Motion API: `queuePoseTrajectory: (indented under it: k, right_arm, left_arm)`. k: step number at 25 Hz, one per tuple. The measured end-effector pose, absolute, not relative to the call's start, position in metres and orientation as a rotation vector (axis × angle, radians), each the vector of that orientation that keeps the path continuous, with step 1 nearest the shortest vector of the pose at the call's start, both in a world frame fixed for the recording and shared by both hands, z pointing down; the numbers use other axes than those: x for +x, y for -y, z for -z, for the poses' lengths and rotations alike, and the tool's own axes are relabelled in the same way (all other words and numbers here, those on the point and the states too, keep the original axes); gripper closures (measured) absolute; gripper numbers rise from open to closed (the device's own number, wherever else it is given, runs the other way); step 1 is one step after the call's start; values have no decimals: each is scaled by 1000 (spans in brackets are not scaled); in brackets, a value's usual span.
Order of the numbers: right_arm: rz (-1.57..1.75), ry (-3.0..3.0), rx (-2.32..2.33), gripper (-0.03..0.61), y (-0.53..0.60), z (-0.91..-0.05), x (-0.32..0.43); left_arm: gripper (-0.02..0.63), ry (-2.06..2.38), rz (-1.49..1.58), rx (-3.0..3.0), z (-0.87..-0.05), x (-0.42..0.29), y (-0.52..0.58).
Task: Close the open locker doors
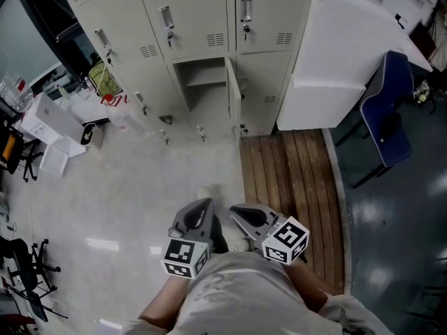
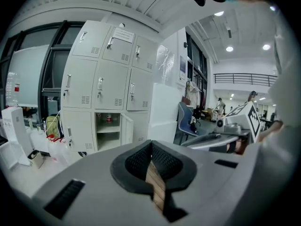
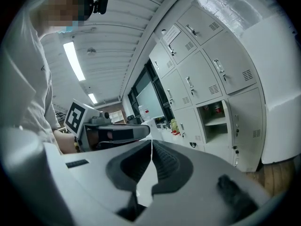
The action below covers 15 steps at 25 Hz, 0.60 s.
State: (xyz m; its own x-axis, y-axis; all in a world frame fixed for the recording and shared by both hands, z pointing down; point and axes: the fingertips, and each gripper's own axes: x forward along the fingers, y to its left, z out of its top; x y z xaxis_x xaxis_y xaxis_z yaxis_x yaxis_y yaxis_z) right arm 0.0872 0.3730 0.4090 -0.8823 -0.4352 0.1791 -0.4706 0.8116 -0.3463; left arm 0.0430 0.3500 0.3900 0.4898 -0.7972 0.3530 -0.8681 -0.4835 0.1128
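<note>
A bank of cream lockers (image 1: 188, 19) stands against the far wall. One bottom compartment (image 1: 202, 89) is open, its door (image 1: 232, 98) swung out toward me on the right side; it also shows as the open locker (image 2: 109, 130) and the open locker (image 3: 214, 121). Both grippers are held close to my body, well short of the lockers. My left gripper (image 1: 198, 215) is shut with nothing in it, its tips meeting (image 2: 151, 142). My right gripper (image 1: 246, 217) is likewise shut and empty (image 3: 151, 142).
A wooden slatted platform (image 1: 290, 187) lies right of the lockers, beside a white cabinet (image 1: 342, 54) and a blue chair (image 1: 387, 110). White boxes and bags (image 1: 66, 124) clutter the floor at left. Dark chair legs (image 1: 21, 271) stand at the lower left.
</note>
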Motion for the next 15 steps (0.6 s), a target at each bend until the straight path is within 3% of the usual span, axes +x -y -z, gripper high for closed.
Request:
queuePoseTrajectory:
  k: [15]
  right_arm:
    - [-665,2852,849,551,-234,-425,63]
  left_arm:
    - [598,1360,-343,2489,-402,13,-206]
